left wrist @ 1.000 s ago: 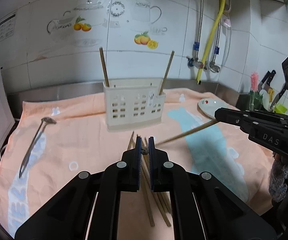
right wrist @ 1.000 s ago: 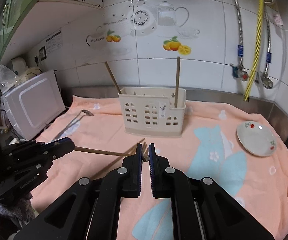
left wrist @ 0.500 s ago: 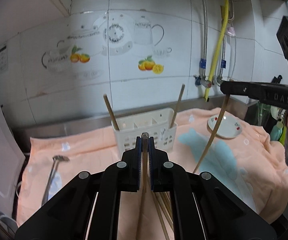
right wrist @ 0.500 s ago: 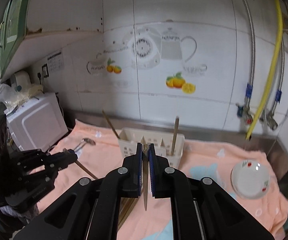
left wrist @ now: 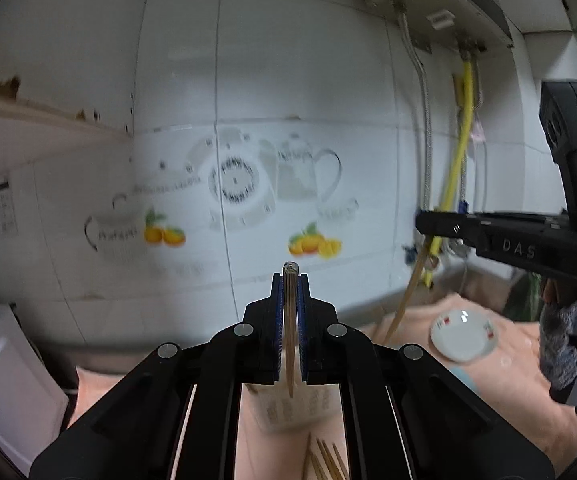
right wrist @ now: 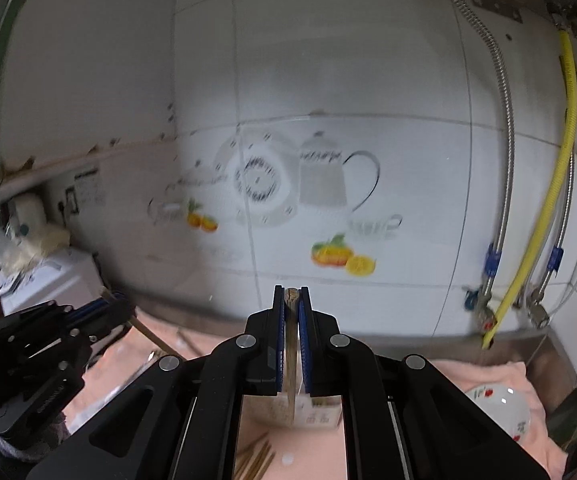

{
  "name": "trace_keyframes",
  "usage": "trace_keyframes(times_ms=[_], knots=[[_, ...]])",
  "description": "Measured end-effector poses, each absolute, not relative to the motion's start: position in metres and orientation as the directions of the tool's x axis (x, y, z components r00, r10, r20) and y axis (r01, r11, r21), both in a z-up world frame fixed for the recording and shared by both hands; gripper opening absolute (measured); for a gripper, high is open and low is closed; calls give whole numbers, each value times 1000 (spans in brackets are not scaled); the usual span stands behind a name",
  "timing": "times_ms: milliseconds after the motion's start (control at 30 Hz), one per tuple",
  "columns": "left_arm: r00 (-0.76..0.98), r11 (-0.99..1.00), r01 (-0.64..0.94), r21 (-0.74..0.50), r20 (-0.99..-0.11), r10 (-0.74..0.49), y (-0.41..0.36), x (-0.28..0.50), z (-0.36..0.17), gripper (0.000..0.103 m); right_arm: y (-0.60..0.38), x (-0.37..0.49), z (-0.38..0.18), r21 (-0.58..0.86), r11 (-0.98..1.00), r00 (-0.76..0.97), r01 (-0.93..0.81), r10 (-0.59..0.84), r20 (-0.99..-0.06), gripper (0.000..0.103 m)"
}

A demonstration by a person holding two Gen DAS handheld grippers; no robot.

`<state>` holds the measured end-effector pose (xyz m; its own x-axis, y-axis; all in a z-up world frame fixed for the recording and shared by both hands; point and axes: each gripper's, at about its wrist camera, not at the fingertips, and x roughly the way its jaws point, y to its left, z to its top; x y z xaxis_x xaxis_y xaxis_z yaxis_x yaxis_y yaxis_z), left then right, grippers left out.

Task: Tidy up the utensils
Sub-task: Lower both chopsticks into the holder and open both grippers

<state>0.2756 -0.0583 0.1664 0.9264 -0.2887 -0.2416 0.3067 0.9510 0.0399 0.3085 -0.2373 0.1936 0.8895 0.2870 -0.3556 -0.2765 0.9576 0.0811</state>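
Chopsticks, one in each of my hands: my left gripper pinches one chopstick, my right gripper another. Both have lifted off the bench, hanging above the utensil holder; dropping them in comes next.

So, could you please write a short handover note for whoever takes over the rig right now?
Left gripper: shut on a chopstick, which hangs down between the pads.
Right gripper: shut on a second chopstick, held the same way.
Both are raised above the white utensil holder on the peach towel.
Done: one chopstick picked up per gripper.
Left: drop both into the holder, then collect the loose chopsticks lying in front of it. The small plate sits to the right.
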Motion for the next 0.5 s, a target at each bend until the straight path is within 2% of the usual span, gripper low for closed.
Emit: trace_keyframes(times_ms=[300,500], knots=[[945,971,238,12,-233,-229,-50,321,157,5,-238,353,183,66,976,912,-208,218,-347,6],[934,976,215,-23,-287,-212,-42,344,131,5,-231,372,155,37,979,900,-202,200,-387,7]])
